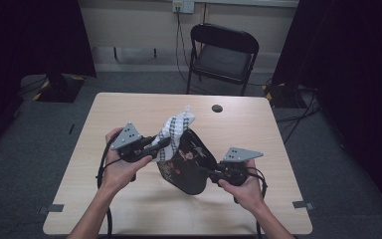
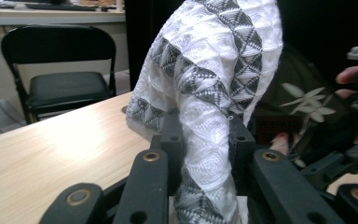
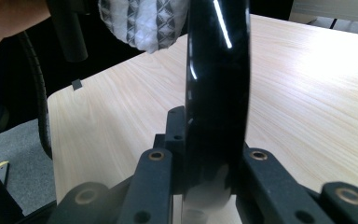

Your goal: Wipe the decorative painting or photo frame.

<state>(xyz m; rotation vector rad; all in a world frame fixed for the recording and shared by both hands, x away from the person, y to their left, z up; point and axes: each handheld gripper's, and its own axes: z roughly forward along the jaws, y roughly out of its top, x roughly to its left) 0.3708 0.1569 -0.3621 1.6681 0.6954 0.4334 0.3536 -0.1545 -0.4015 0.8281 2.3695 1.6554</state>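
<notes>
**Cloth and black bowl held up over the table, one in each gripper**

Table point(image 1: 129, 199): pale wood top, rounded corners, with a small dark round spot near its far edge. A black folding chair point(image 1: 224, 55) stands beyond that edge, facing the table. Grey carpet around, dark curtains on both sides.

Bowl point(image 1: 191, 164): glossy black, with a floral pattern in red and pale leaves on its inner face. It is held up at mid-table, tipped on edge, its open side turned up and toward the person's left. The rim runs from the near lower edge up and away; whether the lowest edge touches the table I cannot tell. In the right gripper view the wall stands as an upright black band.

Cloth point(image 1: 176, 127): white waffle weave with bands of grey triangles. It rises from the left gripper and arches over the bowl's upper rim, long axis running up and away from the person, its free tip pointing to the far side of the table.

Left gripper point(image 1: 165, 144): jaws pinched on the lower part of the cloth, pointing right toward the bowl.

Right gripper point(image 1: 202, 171): jaws clamped on the bowl's wall at its near right rim, pointing left.
</notes>
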